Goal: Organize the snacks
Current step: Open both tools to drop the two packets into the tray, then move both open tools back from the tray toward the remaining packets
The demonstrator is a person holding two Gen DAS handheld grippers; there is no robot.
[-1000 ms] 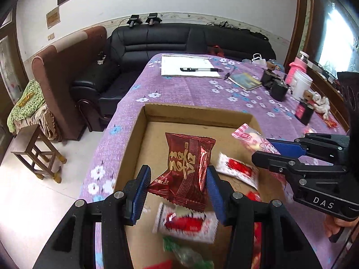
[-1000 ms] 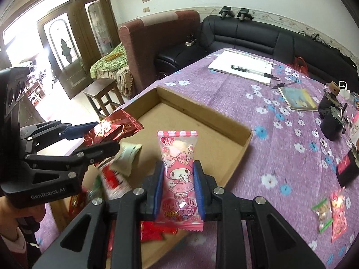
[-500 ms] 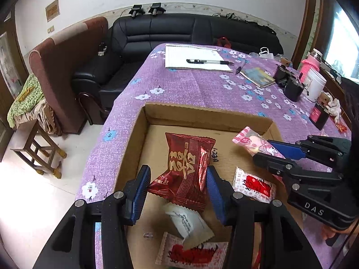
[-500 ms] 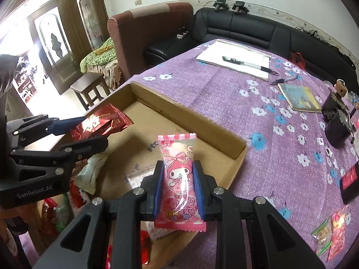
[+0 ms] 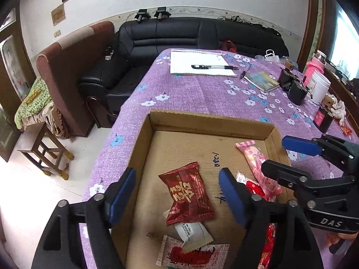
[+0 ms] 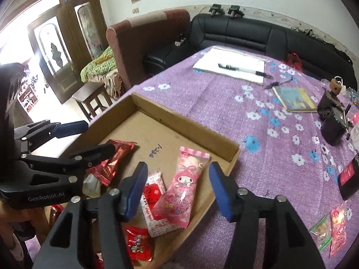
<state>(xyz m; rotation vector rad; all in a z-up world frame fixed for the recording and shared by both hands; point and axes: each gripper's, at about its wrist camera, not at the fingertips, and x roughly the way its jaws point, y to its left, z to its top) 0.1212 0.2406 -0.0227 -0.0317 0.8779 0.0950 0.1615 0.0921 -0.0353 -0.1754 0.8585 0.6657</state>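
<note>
box: 1 | pens: 1 | notebooks: 1 | sofas: 1

Both tilt downward side by side: the left hand-held gripper and the right hand-held gripper have just been opening, jaws spread, nothing pinched.

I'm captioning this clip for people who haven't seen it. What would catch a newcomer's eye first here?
Probably the shallow cardboard box on the purple flowered tablecloth, with bright snack packets scattered inside. A dark red packet lies below the left gripper and a pink cartoon packet below the right gripper; both grippers' jaws have just been opening and stand clear of the packets.
</note>
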